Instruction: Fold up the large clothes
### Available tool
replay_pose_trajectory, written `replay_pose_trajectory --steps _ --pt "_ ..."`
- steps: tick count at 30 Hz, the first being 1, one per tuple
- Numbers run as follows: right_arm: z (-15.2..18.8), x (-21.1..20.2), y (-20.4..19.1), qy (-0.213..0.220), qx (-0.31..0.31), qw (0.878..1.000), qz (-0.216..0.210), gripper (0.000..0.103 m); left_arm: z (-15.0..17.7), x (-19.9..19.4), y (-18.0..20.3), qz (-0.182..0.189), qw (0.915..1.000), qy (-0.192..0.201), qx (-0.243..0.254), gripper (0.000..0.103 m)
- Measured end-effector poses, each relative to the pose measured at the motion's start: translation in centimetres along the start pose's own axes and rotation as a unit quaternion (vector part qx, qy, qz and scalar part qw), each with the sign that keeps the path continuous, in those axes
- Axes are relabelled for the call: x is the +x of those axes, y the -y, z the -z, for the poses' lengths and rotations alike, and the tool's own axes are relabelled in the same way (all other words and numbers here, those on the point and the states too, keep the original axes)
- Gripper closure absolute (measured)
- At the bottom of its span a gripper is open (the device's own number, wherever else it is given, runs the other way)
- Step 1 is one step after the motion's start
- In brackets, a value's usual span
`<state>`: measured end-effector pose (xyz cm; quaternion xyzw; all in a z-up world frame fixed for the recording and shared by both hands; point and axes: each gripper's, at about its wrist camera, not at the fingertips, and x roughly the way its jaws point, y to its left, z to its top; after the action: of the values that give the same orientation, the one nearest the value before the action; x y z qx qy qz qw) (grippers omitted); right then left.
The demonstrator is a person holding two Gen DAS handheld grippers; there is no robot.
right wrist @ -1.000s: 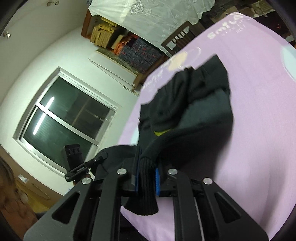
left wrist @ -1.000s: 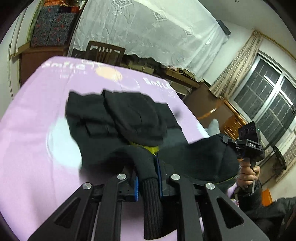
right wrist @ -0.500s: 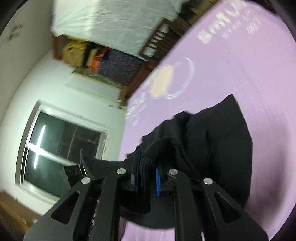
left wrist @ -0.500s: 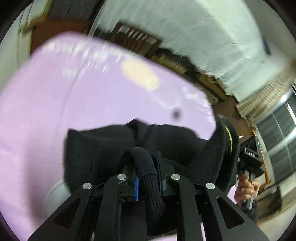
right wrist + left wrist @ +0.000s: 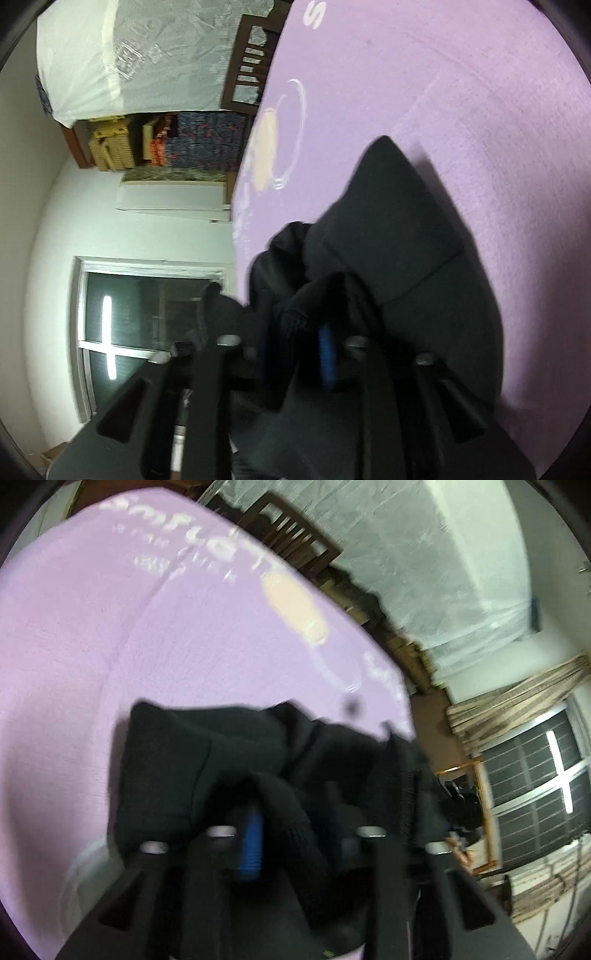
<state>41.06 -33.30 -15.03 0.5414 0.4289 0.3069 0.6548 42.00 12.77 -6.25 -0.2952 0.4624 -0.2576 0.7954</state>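
A black knit garment [image 5: 236, 760] lies bunched on the lilac-covered desk [image 5: 110, 635] near its nearer edge, folded over itself in thick layers. One flat panel ends in a pointed corner [image 5: 384, 147] aimed toward the far edge. Two ribbed cuffs [image 5: 299, 834] [image 5: 291, 325] rise from the heap.

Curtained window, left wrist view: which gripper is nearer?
Right. The right gripper sits toward the curtained window; the left gripper is farther, across the black garment. Both pairs of jaws have just been opening, a sleeve cuff between each.
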Motion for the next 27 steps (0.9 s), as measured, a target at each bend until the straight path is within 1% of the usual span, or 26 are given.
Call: replay_pose_trajectory --steps 1,2,3,4,5,6,7,9,11,13,15,18,19,20,21,22,23,24,25,26,27 --pt "0.2 -0.8 -0.6 -0.001 -0.005 1.0 -0.021 0.035 -0.1 -1.5 0.4 0.002 0.9997 0.022 0.007 0.018" --pt "0.1 -1.8 -1.5 0.002 -0.019 0.999 -0.044 0.032 -0.1 -3.2 0.8 0.002 0.9987 0.05 0.015 0.008" --pt "0.1 -2.5 -2.2 0.004 -0.033 0.998 -0.054 0.031 -0.1 -4.3 1.0 0.006 0.9975 0.069 0.018 0.004" --pt "0.0 -3.1 -2.9 0.009 -0.047 0.997 -0.06 0.03 -0.1 -5.8 1.1 0.018 0.9957 0.088 0.021 0.004" --pt "0.1 -3.8 -3.5 0.018 -0.062 0.996 -0.06 0.03 -0.1 -6.7 1.0 0.027 0.9947 0.098 0.019 0.004" --pt "0.2 -4.5 -4.3 0.032 -0.083 0.995 -0.045 0.03 -0.2 -7.2 0.7 0.028 0.994 0.104 0.017 0.004" --pt "0.4 -4.8 -4.8 0.041 -0.103 0.994 -0.025 0.03 -0.2 -7.2 0.3 0.019 0.9939 0.107 0.016 0.004" --pt "0.8 -4.6 -5.8 0.06 -0.16 0.984 0.046 0.03 -0.2 -6.1 -0.2 -0.007 0.9947 0.1 0.023 0.005" --pt "1.3 -3.3 -6.3 0.069 -0.21 0.968 0.123 0.03 -0.4 -5.0 -0.7 -0.014 0.9956 0.088 0.027 0.005" --pt "1.2 -2.3 -6.3 0.063 -0.23 0.96 0.147 0.033 -0.5 -4.0 -0.7 -0.02 0.9958 0.081 0.038 0.006" --pt "1.2 -1.3 -6.2 0.058 -0.243 0.954 0.163 0.033 -0.7 -2.8 -0.4 -0.027 0.9951 0.074 0.06 0.006" --pt "0.3 -0.1 -5.8 0.045 -0.252 0.95 0.178 0.033 -1.0 -1.5 0.2 -0.026 0.9937 0.06 0.091 0.006" --pt "0.2 0.2 -5.6 0.04 -0.254 0.949 0.182 0.033 -1.0 -1.1 0.7 -0.03 0.9919 0.057 0.11 0.006" --pt "0.0 0.7 -5.6 0.035 -0.256 0.948 0.187 0.033 -0.9 -0.7 1.2 -0.042 0.9894 0.056 0.127 0.006" --pt "-0.3 1.1 -5.5 0.027 -0.258 0.947 0.189 0.033 -1.1 0.0 1.7 -0.072 0.9848 0.06 0.146 0.006" --pt "-0.3 1.5 -5.4 0.02 -0.258 0.947 0.188 0.033 -1.4 0.9 2.2 -0.121 0.9767 0.065 0.165 0.005" --pt "-0.4 1.8 -5.2 0.017 -0.257 0.948 0.189 0.033 -1.9 2.1 2.4 -0.175 0.9664 0.065 0.176 0.005" --pt "-0.6 2.0 -4.8 0.02 -0.254 0.947 0.194 0.033 -2.5 3.4 2.2 -0.217 0.9589 0.054 0.175 0.005" --pt "-0.6 2.1 -4.6 0.022 -0.249 0.948 0.197 0.034 -3.2 4.8 1.4 -0.232 0.9596 0.034 0.155 0.006" --pt "-0.5 2.1 -4.4 0.026 -0.245 0.949 0.197 0.036 -3.6 5.3 0.8 -0.225 0.9647 0.024 0.135 0.008" --pt "-0.5 1.8 -4.2 0.033 -0.241 0.95 0.196 0.039 -3.9 5.4 0.3 -0.215 0.9696 0.022 0.115 0.009"
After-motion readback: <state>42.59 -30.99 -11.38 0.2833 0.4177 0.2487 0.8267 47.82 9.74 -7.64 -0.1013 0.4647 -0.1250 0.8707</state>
